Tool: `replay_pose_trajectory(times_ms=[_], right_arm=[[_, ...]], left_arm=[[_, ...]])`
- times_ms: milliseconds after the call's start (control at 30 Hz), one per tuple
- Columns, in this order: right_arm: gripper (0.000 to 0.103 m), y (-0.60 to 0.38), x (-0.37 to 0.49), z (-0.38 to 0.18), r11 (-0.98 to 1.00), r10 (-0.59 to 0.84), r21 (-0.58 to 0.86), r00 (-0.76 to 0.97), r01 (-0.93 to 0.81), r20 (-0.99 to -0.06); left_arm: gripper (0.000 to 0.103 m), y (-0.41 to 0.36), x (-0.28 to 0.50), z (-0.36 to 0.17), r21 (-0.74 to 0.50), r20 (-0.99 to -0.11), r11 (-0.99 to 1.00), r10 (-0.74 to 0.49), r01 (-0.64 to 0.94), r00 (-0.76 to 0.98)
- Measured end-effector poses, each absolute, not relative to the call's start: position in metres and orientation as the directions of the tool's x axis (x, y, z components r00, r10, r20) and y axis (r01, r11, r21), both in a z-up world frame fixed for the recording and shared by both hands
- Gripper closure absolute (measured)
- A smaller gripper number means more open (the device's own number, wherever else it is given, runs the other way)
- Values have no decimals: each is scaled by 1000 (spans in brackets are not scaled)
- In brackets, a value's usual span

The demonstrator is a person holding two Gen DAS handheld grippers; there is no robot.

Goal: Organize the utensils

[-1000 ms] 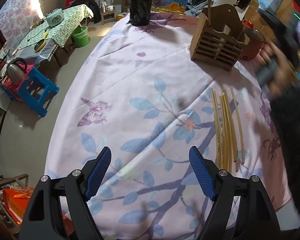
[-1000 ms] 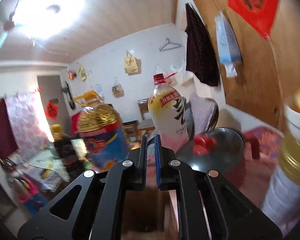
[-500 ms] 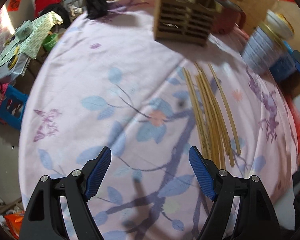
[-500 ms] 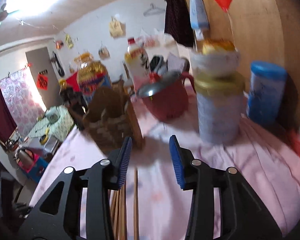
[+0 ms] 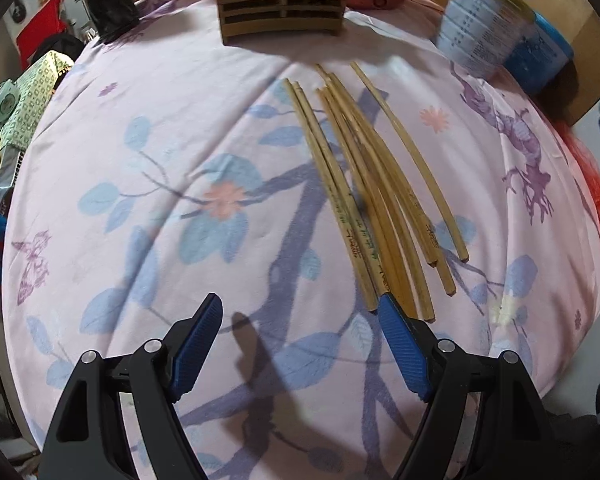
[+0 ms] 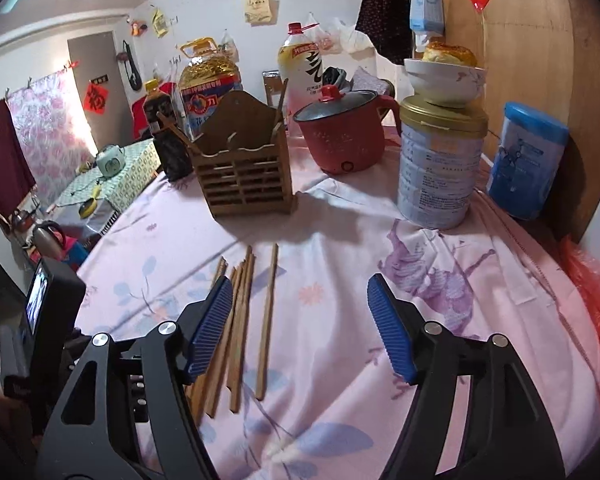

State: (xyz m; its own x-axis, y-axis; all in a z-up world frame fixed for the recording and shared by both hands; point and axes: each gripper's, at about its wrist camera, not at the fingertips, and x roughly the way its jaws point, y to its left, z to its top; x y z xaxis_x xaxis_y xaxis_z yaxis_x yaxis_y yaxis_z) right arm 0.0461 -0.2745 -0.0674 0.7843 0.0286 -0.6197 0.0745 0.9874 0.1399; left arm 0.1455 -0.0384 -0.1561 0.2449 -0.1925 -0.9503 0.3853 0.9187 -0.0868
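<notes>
The chopsticks (image 5: 364,184) lie loose in a rough fan on the desk (image 5: 148,184), flat on its pink cloth printed with blue leaves and purple branches, one stick a little apart on the right. Beyond their far tips stands the slatted wooden holder (image 6: 244,176), with a couple of sticks upright in it. The left gripper (image 5: 300,344) hovers just short of the near ends, fingers spread wide and empty; its right pad overlaps the nearest stick ends in the view. The right gripper (image 6: 300,328) hangs over the same cloth, fingers likewise apart and holding nothing. Behind the holder are a red pot (image 6: 344,136), an oil jug (image 6: 208,88) and a dark bottle (image 6: 164,132); to the right a tin (image 6: 440,168) topped by a bowl (image 6: 444,80). Across the room hang bags and a hanger on the white wall (image 6: 204,12)
</notes>
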Motion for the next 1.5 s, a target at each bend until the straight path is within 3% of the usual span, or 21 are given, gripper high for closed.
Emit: replay_pose_trajectory(times_ms=[367,400,467,733,1033,1133,1167,1367,1500], right_arm=[[33,-288,32,-64,984,-26,123,779,132,-626],[33,-288,32,-63,984,-28,122,779,133,-626],[33,-289,30,-63,983,-32,121,782,136,-623],[33,-283,30,-62,986,2,134,788,102,-615],[33,-279,26,-63,991,9,108,787,73,-616],[33,-280,23,-63,992,5,101,789,73,-614],[33,-281,23,-62,992,4,100,789,73,-614],[34,-278,29,-77,993,63,115,745,18,-664],[44,-267,45,-99,988,145,147,661,-54,-736]], left_arm=[[22,-51,152,-168,-8,-948,910,-139,415,286],[16,-49,152,-169,27,-945,913,-109,407,307],[14,-44,156,-170,50,-942,920,-87,389,325],[22,8,154,-159,71,-940,955,-31,286,338],[49,-10,144,-162,11,-929,943,-113,332,352],[79,-17,146,-160,5,-919,934,-136,357,370],[96,-20,146,-160,1,-917,929,-147,370,370],[97,-31,142,-140,-22,-897,922,-189,386,399],[97,-28,141,-112,-11,-877,926,-189,377,441]])
